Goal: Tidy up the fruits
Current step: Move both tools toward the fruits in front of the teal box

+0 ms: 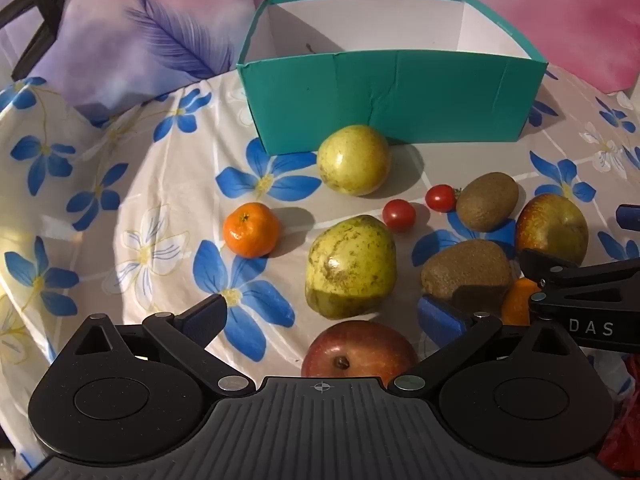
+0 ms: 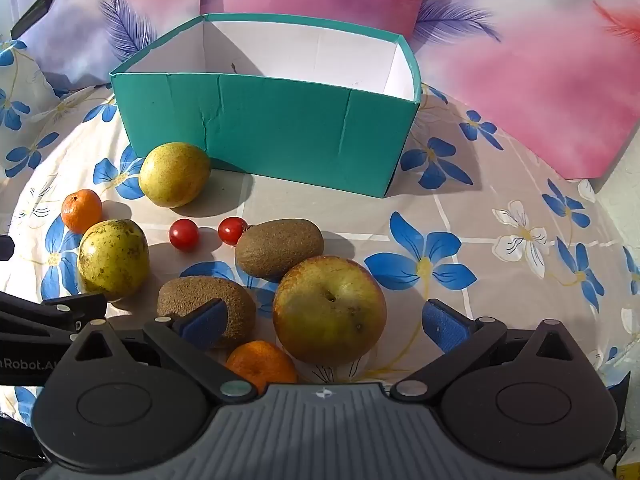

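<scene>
A teal box (image 1: pixel 392 96) (image 2: pixel 272 128) with a white inside stands at the back. Fruits lie on the flowered cloth before it: two yellow-green pears (image 1: pixel 354 159) (image 1: pixel 350 266), two kiwis (image 1: pixel 487 200) (image 1: pixel 466 268), two cherry tomatoes (image 1: pixel 399 215) (image 1: pixel 440 197), a tangerine (image 1: pixel 251 230), a red apple (image 1: pixel 360 350) and a reddish-green apple (image 2: pixel 329 310). My left gripper (image 1: pixel 326 314) is open, with the near pear and the red apple between its fingers. My right gripper (image 2: pixel 326 322) is open around the reddish-green apple, beside a second tangerine (image 2: pixel 262 362).
A pink and purple feather-print backdrop (image 2: pixel 500 60) rises behind the box. A black handle-like object (image 1: pixel 38 26) stands at the far left. The cloth (image 2: pixel 500 240) to the right of the fruits carries nothing else.
</scene>
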The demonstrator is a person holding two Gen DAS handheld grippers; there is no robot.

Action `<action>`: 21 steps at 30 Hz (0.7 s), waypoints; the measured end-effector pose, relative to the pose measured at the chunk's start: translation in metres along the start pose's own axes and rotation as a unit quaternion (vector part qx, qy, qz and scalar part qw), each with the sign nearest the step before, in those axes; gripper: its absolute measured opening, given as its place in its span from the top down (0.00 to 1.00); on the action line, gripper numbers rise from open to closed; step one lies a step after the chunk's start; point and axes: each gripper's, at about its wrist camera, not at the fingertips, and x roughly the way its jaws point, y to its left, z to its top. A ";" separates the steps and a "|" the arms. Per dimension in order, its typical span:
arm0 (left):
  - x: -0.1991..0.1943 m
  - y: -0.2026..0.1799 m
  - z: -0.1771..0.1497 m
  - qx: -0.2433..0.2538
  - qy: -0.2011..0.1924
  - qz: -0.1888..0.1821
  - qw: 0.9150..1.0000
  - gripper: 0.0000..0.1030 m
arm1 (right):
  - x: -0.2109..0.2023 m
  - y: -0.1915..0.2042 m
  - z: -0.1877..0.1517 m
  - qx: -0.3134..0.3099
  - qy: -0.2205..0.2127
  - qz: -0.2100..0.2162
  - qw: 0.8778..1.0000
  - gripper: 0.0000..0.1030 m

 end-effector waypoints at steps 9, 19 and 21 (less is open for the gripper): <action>-0.003 0.000 0.000 0.003 0.006 -0.005 1.000 0.00 | -0.003 -0.003 0.000 -0.005 -0.004 0.001 1.000 0.00; -0.003 0.000 -0.001 0.000 0.009 -0.006 1.000 0.00 | -0.004 0.002 -0.001 -0.011 -0.004 -0.004 1.000 0.00; -0.003 -0.001 -0.001 0.000 0.011 -0.006 1.000 0.00 | -0.003 0.002 -0.001 -0.011 -0.003 -0.004 1.000 0.00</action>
